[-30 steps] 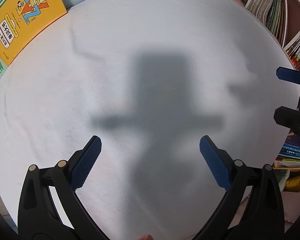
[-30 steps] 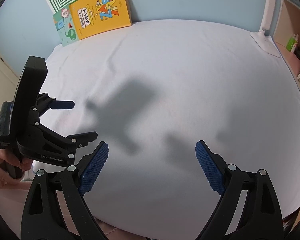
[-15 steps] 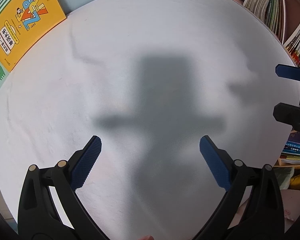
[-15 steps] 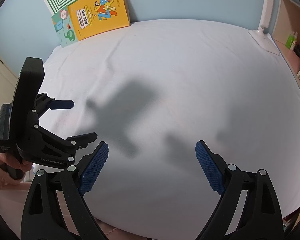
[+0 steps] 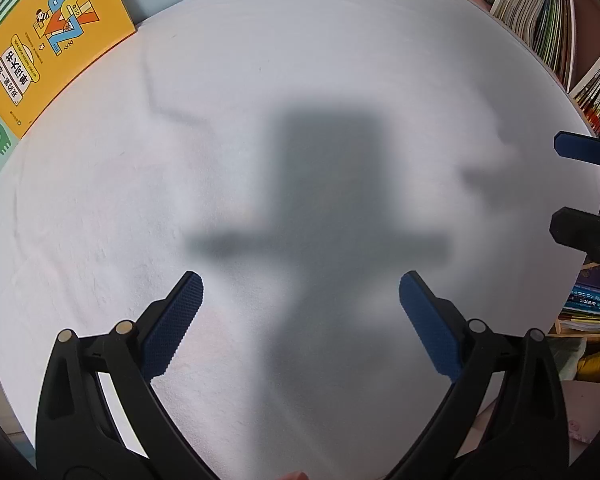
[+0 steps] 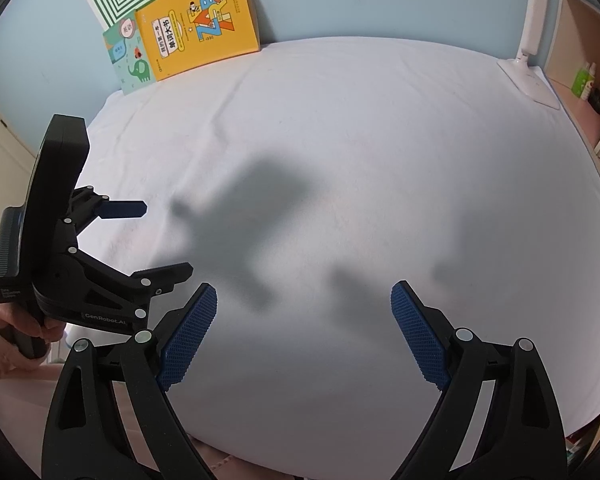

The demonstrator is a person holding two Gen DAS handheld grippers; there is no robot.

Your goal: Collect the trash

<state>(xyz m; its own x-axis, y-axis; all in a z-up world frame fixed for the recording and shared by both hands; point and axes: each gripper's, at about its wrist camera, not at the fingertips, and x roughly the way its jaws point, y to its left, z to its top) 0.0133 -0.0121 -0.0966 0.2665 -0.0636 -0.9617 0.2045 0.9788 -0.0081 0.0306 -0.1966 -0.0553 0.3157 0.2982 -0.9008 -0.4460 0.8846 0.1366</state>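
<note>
Two books (image 6: 198, 36), white cloth (image 6: 360, 140), bookshelf (image 5: 560, 32)

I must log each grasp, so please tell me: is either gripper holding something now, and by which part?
Nothing is held. The left gripper and the right gripper are both open, with only the white cloth visible between their fingers.

- A round table covered with a white, softly creased cloth (image 6: 380, 168) carries everything; grey shadows fall across its middle.
- A yellow picture book with a bright letter design (image 6: 198, 38) stands at the far edge, leaning on the pale blue wall.
- Just beside the yellow book, a small teal book with a green elephant (image 6: 130, 60).
- Well apart from the yellow book, along the same far edge, a white lamp base (image 6: 530, 80).
</note>
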